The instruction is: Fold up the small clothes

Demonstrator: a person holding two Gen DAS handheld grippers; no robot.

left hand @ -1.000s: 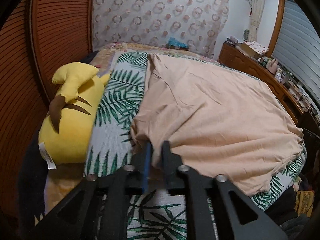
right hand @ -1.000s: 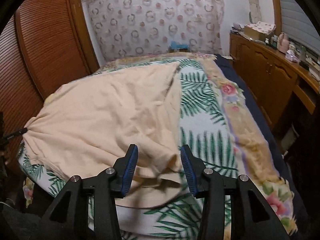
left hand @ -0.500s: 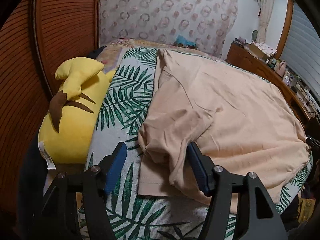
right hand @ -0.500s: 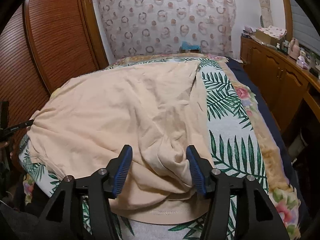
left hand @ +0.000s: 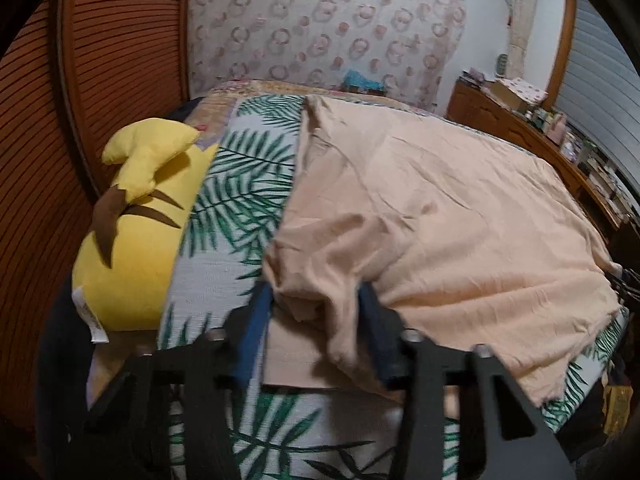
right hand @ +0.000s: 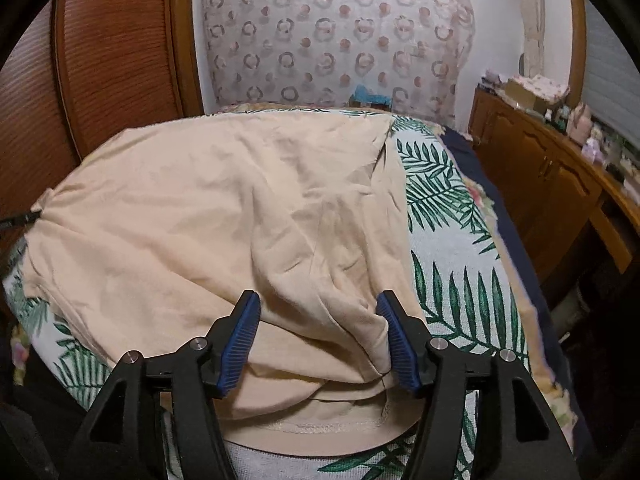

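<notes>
A peach T-shirt (right hand: 224, 216) lies spread across a bed covered with a palm-leaf blanket (right hand: 452, 272), its near end bunched into folds at both tools. In the left wrist view, the left tool (left hand: 316, 312) straddles a gathered sleeve of the shirt (left hand: 460, 216) at the garment's left edge; its jaws are closing, the bunch of cloth lies between them, and motion blur leaves it unclear whether the blue pads yet press it. In the right wrist view, the right tool (right hand: 320, 336) stands fairly wide over the rumpled right sleeve near the collar, its jaws opening with the fabric loose between the blue pads, the right pad (right hand: 396, 344) just touching a fold. A yellow plush toy (left hand: 136, 232) rests on the bed's left side, beside the blanket (left hand: 240, 184). A wooden cabinet (right hand: 540, 184) lines the right wall, and a patterned curtain (right hand: 340, 40) hangs at the far end.
</notes>
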